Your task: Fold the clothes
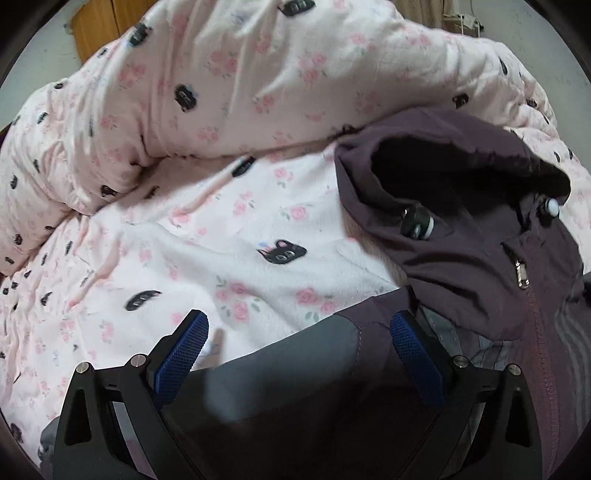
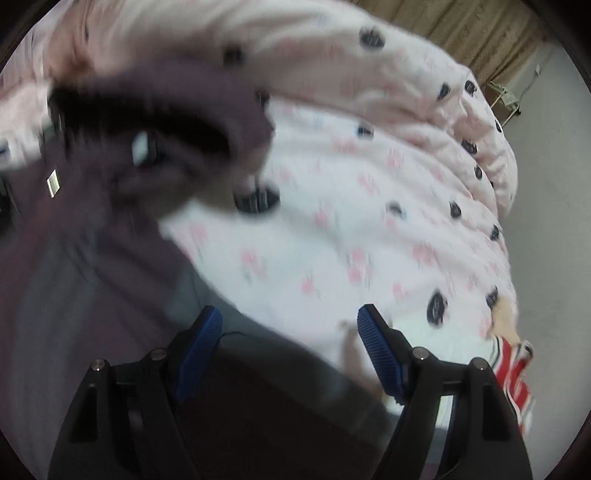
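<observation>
A dark purple hooded jacket (image 1: pixel 461 258) with grey panels lies on a pink floral bed sheet (image 1: pixel 221 240). Its hood opens towards the camera, with a zipper pull (image 1: pixel 521 275) and a white cord stopper (image 1: pixel 552 206) showing. My left gripper (image 1: pixel 299 332) is open, its blue pads on either side of the jacket's grey and purple sleeve (image 1: pixel 314 369). In the blurred right wrist view, the jacket (image 2: pixel 110 229) fills the left side. My right gripper (image 2: pixel 290 325) is open over the jacket's grey edge (image 2: pixel 258 354).
A bunched pink quilt (image 1: pixel 240 81) with black cat prints lies behind the jacket, and it shows in the right wrist view (image 2: pixel 406 74) too. A red and white striped cloth (image 2: pixel 513 373) sits at the bed's right edge. A wooden door (image 1: pixel 99 26) and curtain (image 2: pixel 461 29) stand beyond.
</observation>
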Tool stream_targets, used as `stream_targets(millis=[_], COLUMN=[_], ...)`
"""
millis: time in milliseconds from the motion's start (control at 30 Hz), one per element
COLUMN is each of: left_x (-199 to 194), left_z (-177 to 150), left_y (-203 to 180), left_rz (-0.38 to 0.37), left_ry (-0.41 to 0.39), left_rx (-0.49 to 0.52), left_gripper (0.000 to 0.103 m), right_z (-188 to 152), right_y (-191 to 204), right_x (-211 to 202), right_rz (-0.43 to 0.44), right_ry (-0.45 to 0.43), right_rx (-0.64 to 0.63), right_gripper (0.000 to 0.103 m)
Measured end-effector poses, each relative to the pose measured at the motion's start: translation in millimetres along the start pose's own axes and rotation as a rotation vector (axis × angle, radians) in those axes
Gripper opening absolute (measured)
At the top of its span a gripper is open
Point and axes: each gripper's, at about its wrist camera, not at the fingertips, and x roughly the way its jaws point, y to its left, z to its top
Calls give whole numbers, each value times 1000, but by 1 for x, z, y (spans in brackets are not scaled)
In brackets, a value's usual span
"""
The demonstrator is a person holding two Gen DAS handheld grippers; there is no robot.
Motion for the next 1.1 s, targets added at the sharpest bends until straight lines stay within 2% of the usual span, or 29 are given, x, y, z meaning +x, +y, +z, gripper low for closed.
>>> stream_targets(millis=[100, 200, 300, 367, 533, 633, 733, 900, 1100], left_x=[-22, -56, -83, -99, -130, -136, -136, -127, -101], left_z=[-5, -14, -21, -27, -43, -54, -66, -85, -101], left_y=[5, 3, -10, -26, -67, -86, -99, -103, -98], left_rz=[-14, -108, -182, -212, -267, -280, -261, -229, -188], left_ry=[-75, -149, -191, -221, -274, -264, -259, -240, -183], left_rx=[-19, -53, -54, -27, 35, 59, 84, 85, 47], left_gripper=[98, 98, 98, 98, 98, 98, 98, 98, 98], right_z=[-6, -10, -22, -36, -83, -119, -158, -209, -227], right_y=[-6, -19, -43, -57, -95, -124, -159, -195, -207], right_x=[-13, -43, -82, -103, -134, -141, -140, -130, -108], right_rz=[-11, 18, 135, 169, 143, 133, 136, 212, 318], right_ry=[-21, -93, -164, -185, -182, -161, -129, -99, -117], right_rx=[17, 57, 116, 128, 160, 235, 343, 491, 579], right_gripper=[78, 78, 78, 78, 78, 78, 78, 78, 78])
